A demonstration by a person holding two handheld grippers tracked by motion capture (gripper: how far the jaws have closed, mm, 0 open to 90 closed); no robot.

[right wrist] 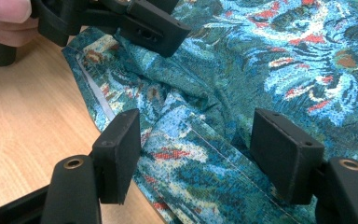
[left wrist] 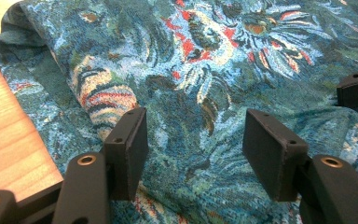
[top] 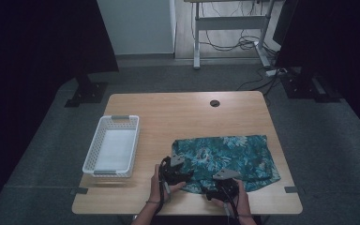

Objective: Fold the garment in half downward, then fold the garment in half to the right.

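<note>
A teal floral cloth (top: 229,154) lies loosely folded on the right half of the wooden table (top: 178,112). My left gripper (top: 177,165) hovers at the cloth's near left corner, and my right gripper (top: 226,182) is over its near edge. In the left gripper view the jaws (left wrist: 198,149) stand open over the cloth (left wrist: 205,60), with nothing pressed between the pads. In the right gripper view the jaws (right wrist: 200,154) are open above a folded hem of the cloth (right wrist: 284,56). The left gripper (right wrist: 135,18) and a hand show at that view's top left.
A white slotted basket (top: 90,154) sits on the table's left side, with a pale flat bottom inside. A round cable hole (top: 214,103) is near the far edge. Bare wood (top: 122,197) lies left of the cloth and along the near edge. Dark stands flank the table.
</note>
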